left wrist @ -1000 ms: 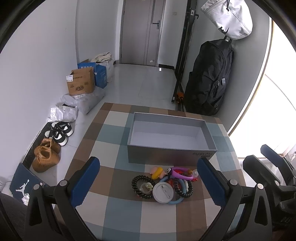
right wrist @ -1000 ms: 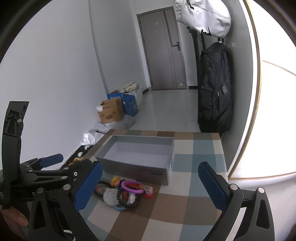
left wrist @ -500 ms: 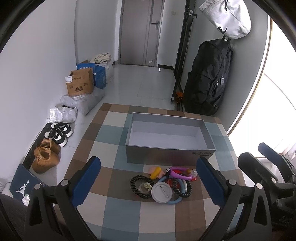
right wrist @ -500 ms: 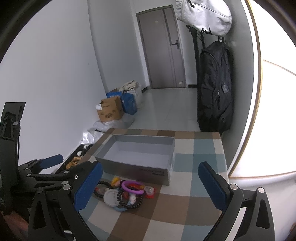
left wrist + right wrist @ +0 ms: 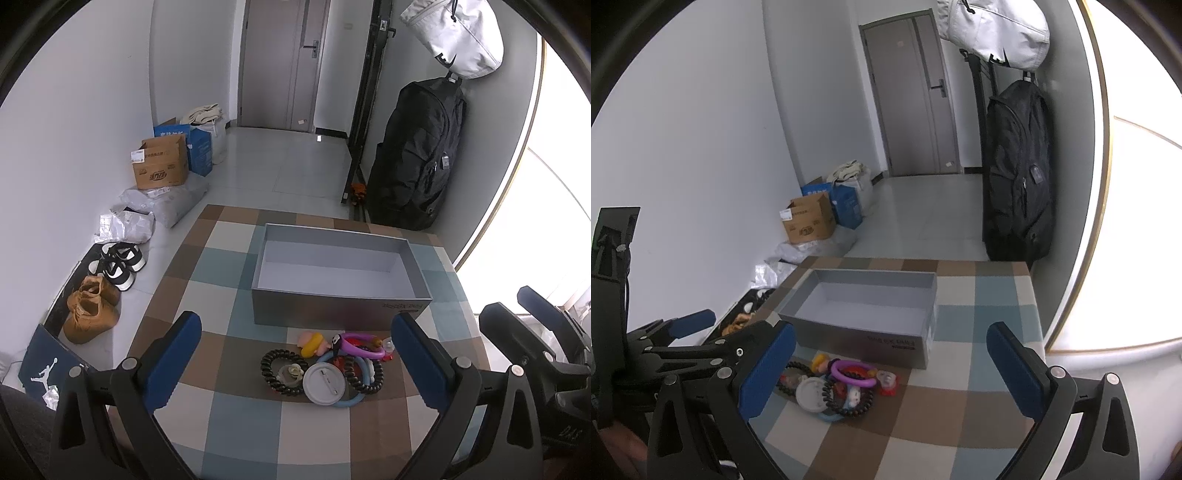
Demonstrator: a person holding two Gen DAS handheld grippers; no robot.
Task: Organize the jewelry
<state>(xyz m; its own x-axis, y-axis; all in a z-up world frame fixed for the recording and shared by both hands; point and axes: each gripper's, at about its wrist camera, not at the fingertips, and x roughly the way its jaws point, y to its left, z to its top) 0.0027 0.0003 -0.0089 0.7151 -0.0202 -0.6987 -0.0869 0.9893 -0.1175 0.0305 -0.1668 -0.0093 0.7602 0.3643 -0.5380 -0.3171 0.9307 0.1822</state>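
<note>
A heap of jewelry (image 5: 325,365) lies on the checkered tablecloth (image 5: 207,302) just in front of an open grey box (image 5: 340,310). In it I make out a black beaded bracelet (image 5: 271,369), a white round badge (image 5: 324,384), a purple ring (image 5: 360,345), a light blue ring and a yellow-pink charm (image 5: 313,341). The box holds nothing. My left gripper (image 5: 295,349) hangs open above the heap. My right gripper (image 5: 890,365) is open too, to the right of the heap (image 5: 834,387) and above the cloth (image 5: 990,295). Neither holds anything.
The table's left edge drops to a floor with shoes (image 5: 92,306), a cardboard box (image 5: 160,168) and bags. A black backpack (image 5: 413,158) and a white bag (image 5: 458,33) hang on a rack behind the table. A door (image 5: 284,62) stands at the far end.
Both grippers have drifted slightly; the left view shifted a little so box and heap sit marginally lower left. Nothing was grasped or moved.
</note>
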